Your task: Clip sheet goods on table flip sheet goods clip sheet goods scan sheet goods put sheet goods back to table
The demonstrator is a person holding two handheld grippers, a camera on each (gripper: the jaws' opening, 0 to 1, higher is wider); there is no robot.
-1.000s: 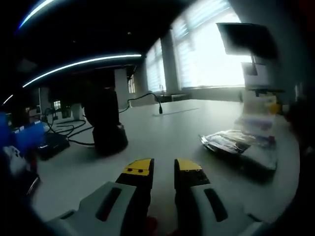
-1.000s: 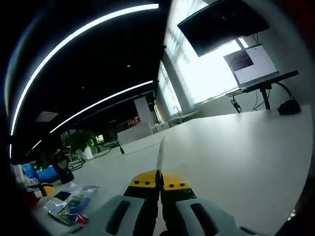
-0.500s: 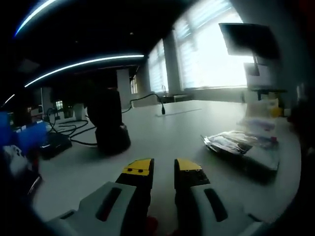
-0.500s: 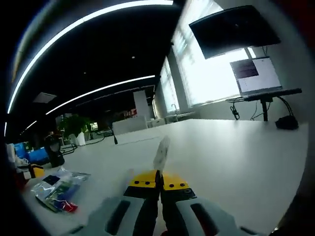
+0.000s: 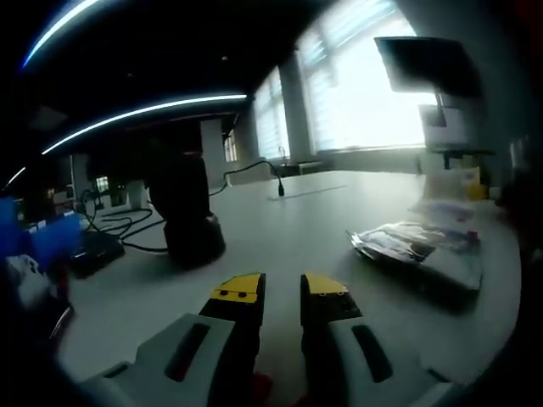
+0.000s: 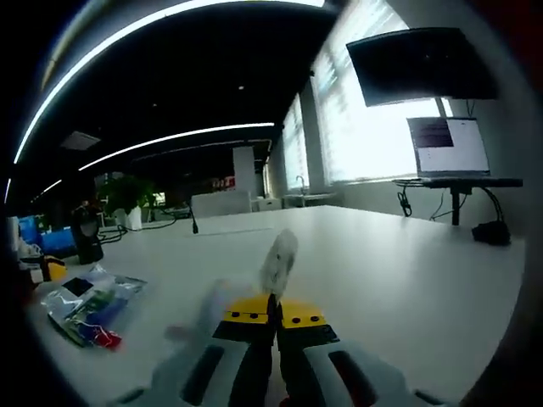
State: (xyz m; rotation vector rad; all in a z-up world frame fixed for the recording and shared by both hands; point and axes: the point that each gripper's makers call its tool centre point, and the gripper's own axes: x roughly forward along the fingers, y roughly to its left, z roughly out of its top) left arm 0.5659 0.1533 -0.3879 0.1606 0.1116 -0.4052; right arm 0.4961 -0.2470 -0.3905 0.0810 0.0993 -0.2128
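Between right gripper [image 6: 274, 312] fingers, thin sheet [image 6: 277, 259], above table [image 6: 407, 280].

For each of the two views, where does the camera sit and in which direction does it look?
Left gripper view: rides on the left gripper, jaws apart, low over the table; faces the dark stand, windows and plastic bags.
Right gripper view: rides on the right gripper, shut on a thin sheet; faces the laptop and windows.
Shared: the table, windows, probably the bags.
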